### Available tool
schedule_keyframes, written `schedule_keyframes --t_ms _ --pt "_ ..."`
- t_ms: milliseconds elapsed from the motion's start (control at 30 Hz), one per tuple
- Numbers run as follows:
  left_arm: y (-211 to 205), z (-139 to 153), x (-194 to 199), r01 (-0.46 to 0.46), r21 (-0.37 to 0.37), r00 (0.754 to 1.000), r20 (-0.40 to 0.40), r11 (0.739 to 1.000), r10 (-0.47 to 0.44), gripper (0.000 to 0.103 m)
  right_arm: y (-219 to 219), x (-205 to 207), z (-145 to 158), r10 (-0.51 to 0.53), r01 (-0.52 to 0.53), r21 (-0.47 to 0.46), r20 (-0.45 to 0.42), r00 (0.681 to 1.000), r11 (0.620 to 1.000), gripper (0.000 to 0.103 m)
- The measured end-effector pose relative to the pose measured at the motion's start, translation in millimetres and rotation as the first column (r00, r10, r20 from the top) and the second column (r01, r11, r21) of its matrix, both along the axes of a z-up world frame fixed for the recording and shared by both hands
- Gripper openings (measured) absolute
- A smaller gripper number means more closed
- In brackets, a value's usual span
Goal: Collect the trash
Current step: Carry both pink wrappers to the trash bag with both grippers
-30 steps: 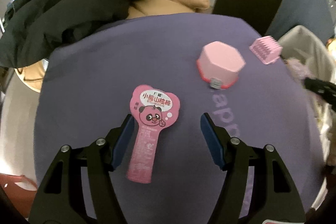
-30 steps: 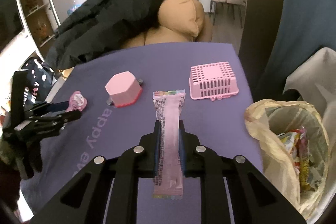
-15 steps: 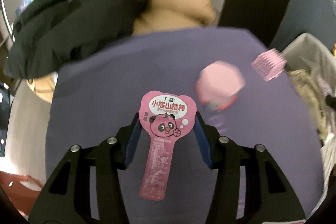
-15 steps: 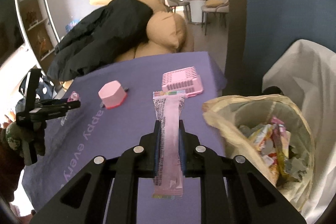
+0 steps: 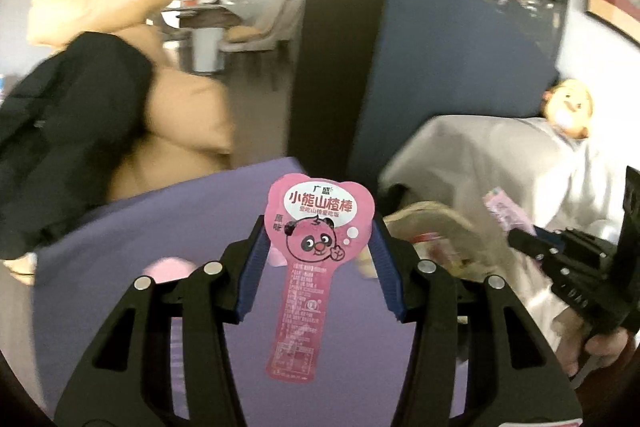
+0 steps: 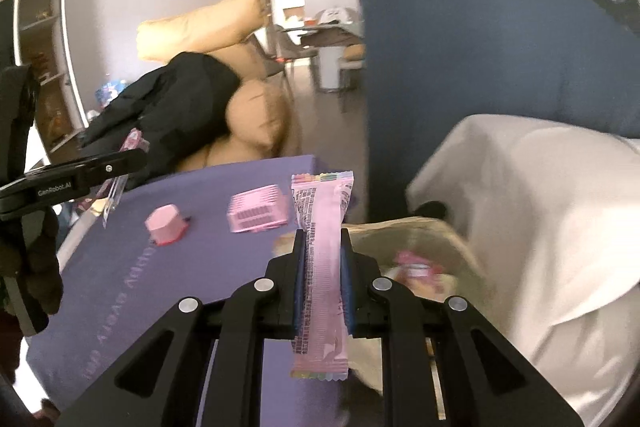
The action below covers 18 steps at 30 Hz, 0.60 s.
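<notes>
My left gripper (image 5: 319, 231) is shut on a pink heart-topped snack wrapper (image 5: 320, 211) with a panda picture, held up above the purple table (image 5: 160, 227). My right gripper (image 6: 322, 241) is shut on a long pink stick wrapper (image 6: 322, 203), lifted over the table's right end. A crumpled tan trash bag (image 6: 424, 231) with wrappers inside gapes just right of both grippers; in the left wrist view the trash bag (image 5: 432, 223) lies between the two. In that view the right gripper (image 5: 520, 239) shows at far right. The left gripper (image 6: 132, 157) appears at far left of the right wrist view.
A pink hexagonal box (image 6: 164, 227) and a pink slatted basket (image 6: 258, 213) sit on the purple cloth. A black jacket (image 6: 172, 107) lies over tan cushions behind. A white-draped shape (image 6: 540, 187) and a blue partition (image 6: 480, 47) stand to the right.
The left gripper closed on the heart-topped wrapper and lifted it off the table. Both grippers rose and swung right, toward the trash bag, each carrying its wrapper.
</notes>
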<state>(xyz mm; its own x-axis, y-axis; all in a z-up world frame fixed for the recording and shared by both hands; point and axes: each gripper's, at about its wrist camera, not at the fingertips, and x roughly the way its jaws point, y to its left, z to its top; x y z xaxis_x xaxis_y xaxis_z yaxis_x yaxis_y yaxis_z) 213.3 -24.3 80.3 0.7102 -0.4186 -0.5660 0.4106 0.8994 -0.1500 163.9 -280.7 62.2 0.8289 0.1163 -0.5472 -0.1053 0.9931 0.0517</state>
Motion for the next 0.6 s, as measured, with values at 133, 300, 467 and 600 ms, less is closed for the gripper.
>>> schedule_keyframes --t_ms 133,300,467,600 --pt "-47 -11 11 0.075 -0.116 0.994 -0.070 0.990 -0.083 0.047 -36 -10 5 -0.078 0.079 -0.016 0.017 0.997 0.997 0.016" --pt "-100 -42 35 0.126 -0.240 0.965 -0.196 0.963 -0.175 0.047 -79 -20 6 -0.175 0.175 -0.018 0.029 0.984 0.984 0.016" --pt "-144 -70 57 0.143 -0.309 0.933 -0.275 0.940 -0.232 0.047 -105 -20 0 -0.227 0.228 -0.017 0.014 0.974 0.974 0.016" --pt "-163 -80 67 0.140 -0.308 0.928 -0.291 0.941 -0.234 0.047 -113 -19 -6 -0.239 0.239 -0.019 0.001 0.971 0.971 0.016"
